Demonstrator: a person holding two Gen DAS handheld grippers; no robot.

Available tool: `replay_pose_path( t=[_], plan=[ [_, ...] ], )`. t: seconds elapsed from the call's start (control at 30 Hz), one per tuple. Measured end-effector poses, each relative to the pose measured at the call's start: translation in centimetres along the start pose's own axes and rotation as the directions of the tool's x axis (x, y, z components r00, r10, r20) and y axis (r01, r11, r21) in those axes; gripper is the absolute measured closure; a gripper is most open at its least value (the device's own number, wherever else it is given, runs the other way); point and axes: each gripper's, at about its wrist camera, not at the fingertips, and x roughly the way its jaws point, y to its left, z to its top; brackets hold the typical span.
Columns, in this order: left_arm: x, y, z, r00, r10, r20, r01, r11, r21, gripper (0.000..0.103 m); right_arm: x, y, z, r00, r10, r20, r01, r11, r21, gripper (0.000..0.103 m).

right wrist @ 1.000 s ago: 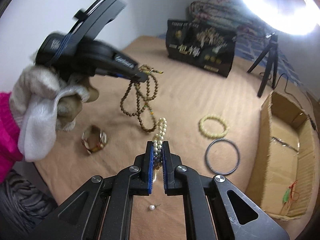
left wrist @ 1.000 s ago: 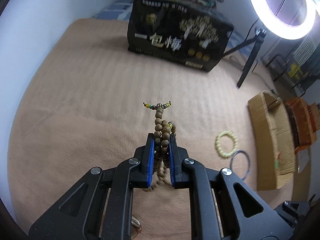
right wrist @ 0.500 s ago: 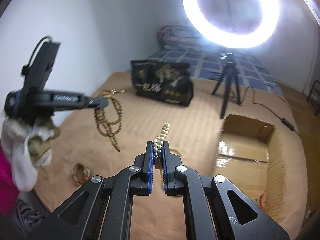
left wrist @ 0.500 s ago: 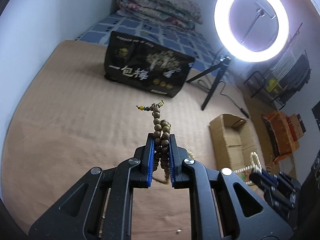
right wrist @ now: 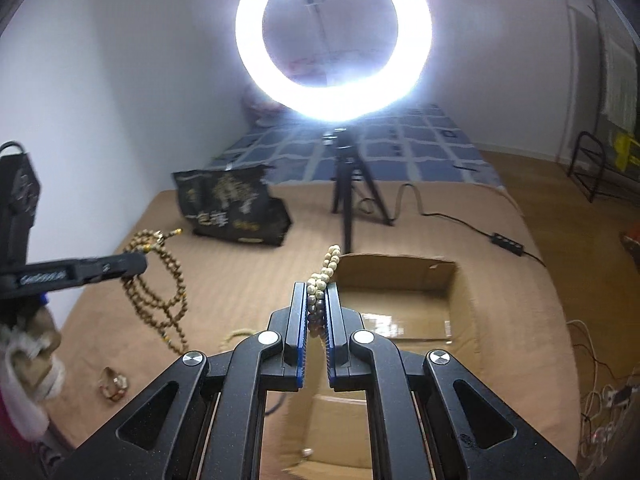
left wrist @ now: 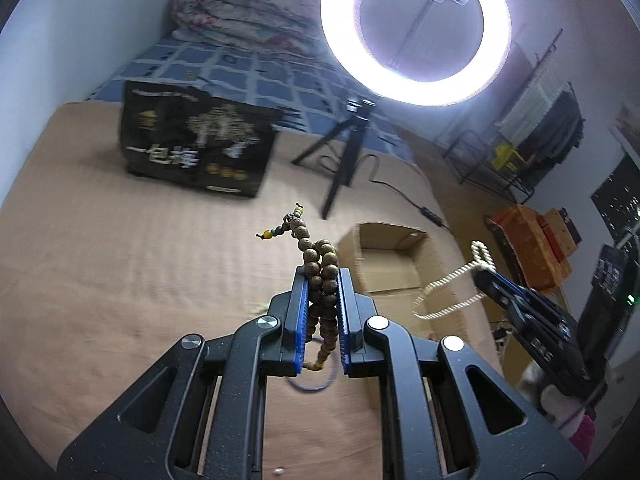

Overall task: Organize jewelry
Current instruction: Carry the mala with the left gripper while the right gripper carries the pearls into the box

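Beads: left tool (left wrist: pixel 323 276) squeezed tight on brown bead necklace (left wrist: pixel 320 264), held up above tan bed (left wrist: pixel 120 272); rest hangs in loops (right wrist: pixel 160 304). Black bag (left wrist: pixel 196 146) at 11 o'clock. Cardboard box (right wrist: pixel 400 300) at 1 o'clock from left tool. Right tool (right wrist: pixel 316 292) pinched shut on pale bead string (right wrist: pixel 326 268), just above box. Ring light (right wrist: pixel 334 36) at 12 o'clock.

Brown bead mala (left wrist: pixel 320 276): wooden beads, several loops bunched, pinched up off the bed, tassel end with yellow and green beads sticking out at 11 o'clock. Pearl strand (right wrist: pixel 325 276): cream beads, doubled, also lifted, tip at 12. Cardboard box (right wrist: pixel 460 300): open, on the bed, at 1 o'clock of the pearls.
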Motion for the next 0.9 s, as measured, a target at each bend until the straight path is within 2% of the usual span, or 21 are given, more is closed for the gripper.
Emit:
replay_pose_path(
  t=[0.43, 0.67, 0.9],
  plan=[
    [3.5, -7.9, -1.1, 0.987, -0.145, -0.063, 0.149, 0.987, 0.052, 0.092, 2.4, -4.3, 0.6, 0.998, -0.047, -0.041, 0.049, 0.997, 0.052, 0.097],
    [6.0, -10.2, -2.2, 0.980, -0.162, -0.112, 0.170, 0.983, 0.066, 0.092, 3.2, -5.7, 0.3, 0.997, -0.054, -0.064, 0.058, 0.995, 0.076, 0.097],
    [8.1, -11.0, -3.4, 0.975, -0.141, -0.171, 0.157, 0.984, 0.084, 0.092, 4.1, -7.1, -0.2, 0.993, -0.075, -0.094, 0.085, 0.992, 0.097, 0.097]
  ],
)
